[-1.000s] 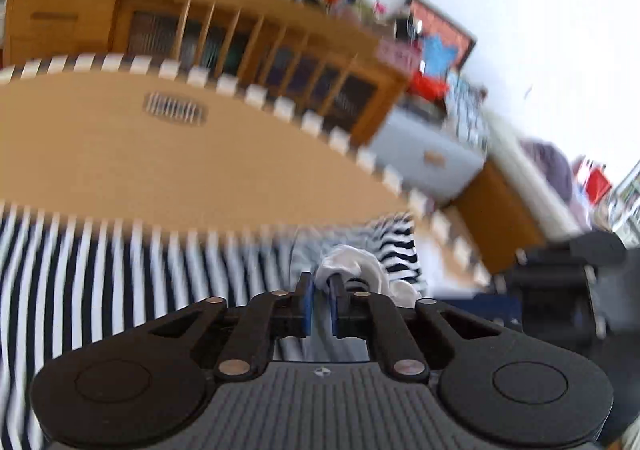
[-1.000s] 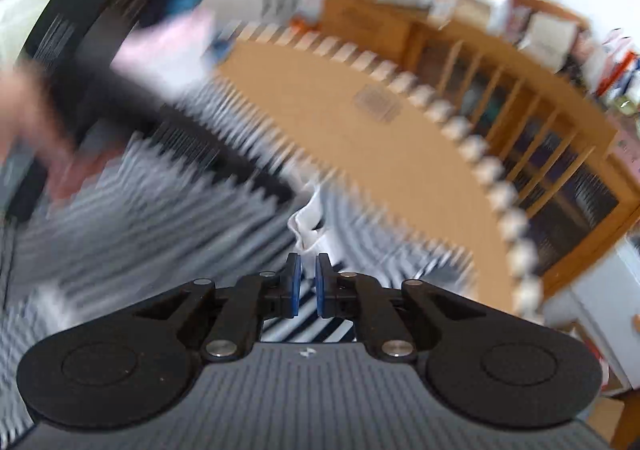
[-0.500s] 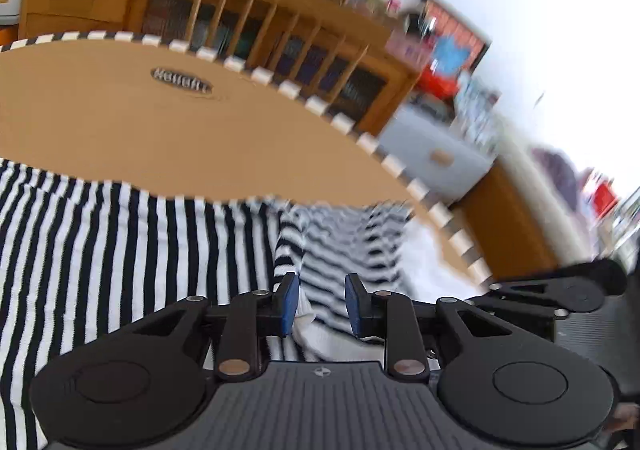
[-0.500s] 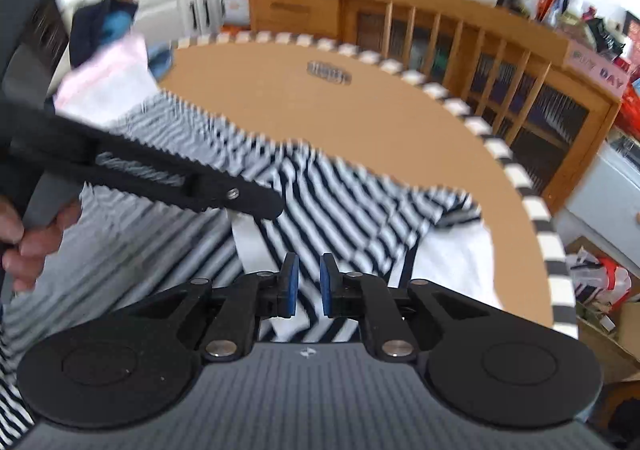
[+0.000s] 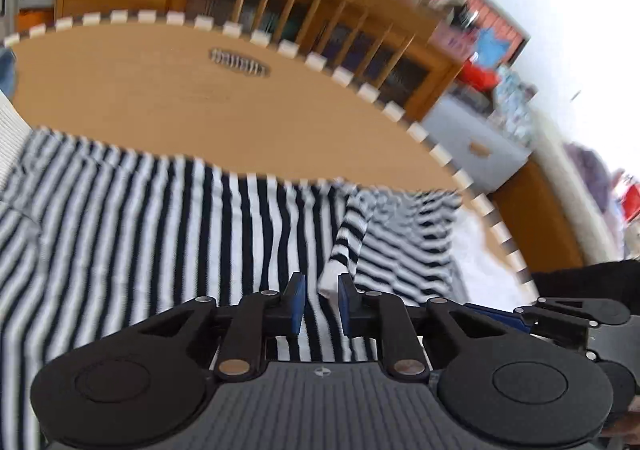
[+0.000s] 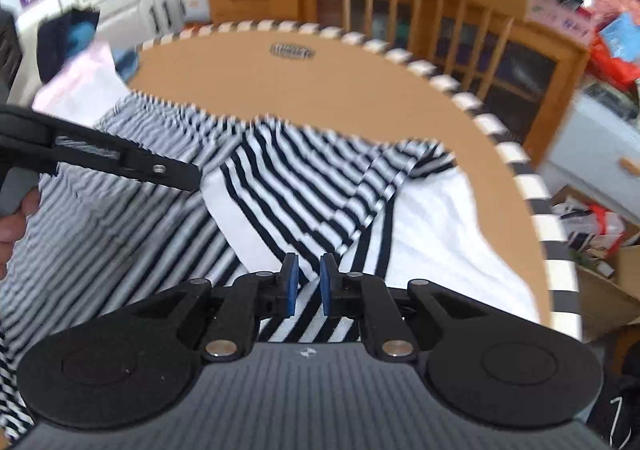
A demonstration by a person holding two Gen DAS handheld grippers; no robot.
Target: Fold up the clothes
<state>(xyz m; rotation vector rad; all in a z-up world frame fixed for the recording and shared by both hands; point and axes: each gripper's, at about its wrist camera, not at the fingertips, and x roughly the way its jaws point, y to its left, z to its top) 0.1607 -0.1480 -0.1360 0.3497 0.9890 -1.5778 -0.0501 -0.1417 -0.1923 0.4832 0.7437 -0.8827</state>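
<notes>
Behind, a wooden sideboard (image 6: pixel 420 6) with slatted glass doors is stacked with books and boxes, and a grey drawer unit (image 5: pixel 476 146) stands beside it at the right. On the round wooden table (image 6: pixel 320 86), whose rim is marked in black and white blocks, a pile of pale pink and dark clothes (image 6: pixel 76 62) is seen at the far left edge. A black-and-white striped shirt (image 5: pixel 140 218) is spread across the near half of the table, with one folded-over part (image 6: pixel 312 186) lying on top near the right edge and a white underside showing beside it. The left gripper (image 5: pixel 320 302) is held just above the shirt, its blue-padded jaws parted, with a white hem tip of the fold showing in the gap; contact cannot be told. The right gripper (image 6: pixel 307 282) is likewise held over the striped fabric, jaws slightly apart and clamped on nothing. In the right wrist view the left gripper's black body (image 6: pixel 100 162) crosses in front of the shirt's left part.
</notes>
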